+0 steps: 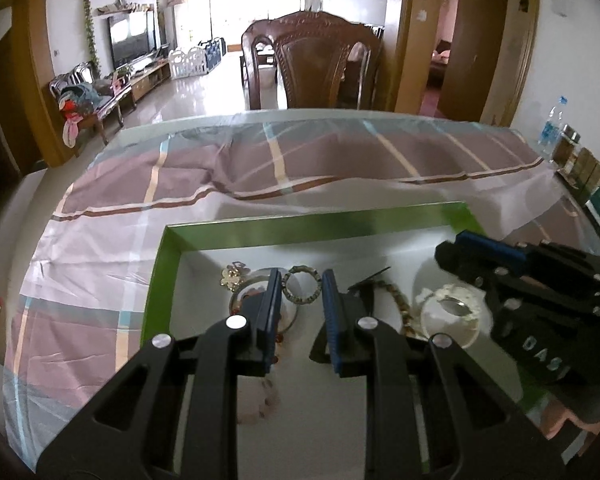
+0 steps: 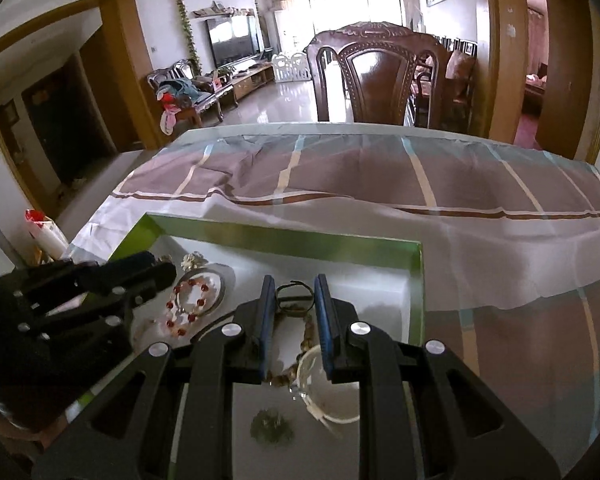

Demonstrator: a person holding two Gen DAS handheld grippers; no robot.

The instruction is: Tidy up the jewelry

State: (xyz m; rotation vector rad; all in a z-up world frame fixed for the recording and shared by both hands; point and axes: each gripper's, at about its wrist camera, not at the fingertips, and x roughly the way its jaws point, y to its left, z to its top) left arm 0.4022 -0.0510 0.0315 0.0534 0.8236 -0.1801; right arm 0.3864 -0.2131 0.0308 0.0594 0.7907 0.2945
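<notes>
A green-rimmed box (image 1: 300,224) (image 2: 284,240) with a white floor holds the jewelry. My left gripper (image 1: 301,280) hovers open above a beaded ring bracelet (image 1: 300,285), with a gold flower brooch (image 1: 234,274) and a silver bangle (image 1: 242,298) to its left. A white bangle (image 1: 448,312) lies under my right gripper (image 1: 456,248). In the right wrist view, my right gripper (image 2: 294,284) hangs open over a dark cord bracelet (image 2: 294,292) and a brown bead strand (image 2: 306,340). A red bead bracelet (image 2: 188,304) lies beside the left gripper (image 2: 156,268). Neither gripper holds anything.
The box rests on a plaid cloth (image 1: 260,160) over the table. A carved wooden chair (image 1: 312,64) stands behind the far edge. Bottles and jars (image 1: 568,148) crowd the right side. A white, red-topped item (image 2: 46,232) stands off the table's left.
</notes>
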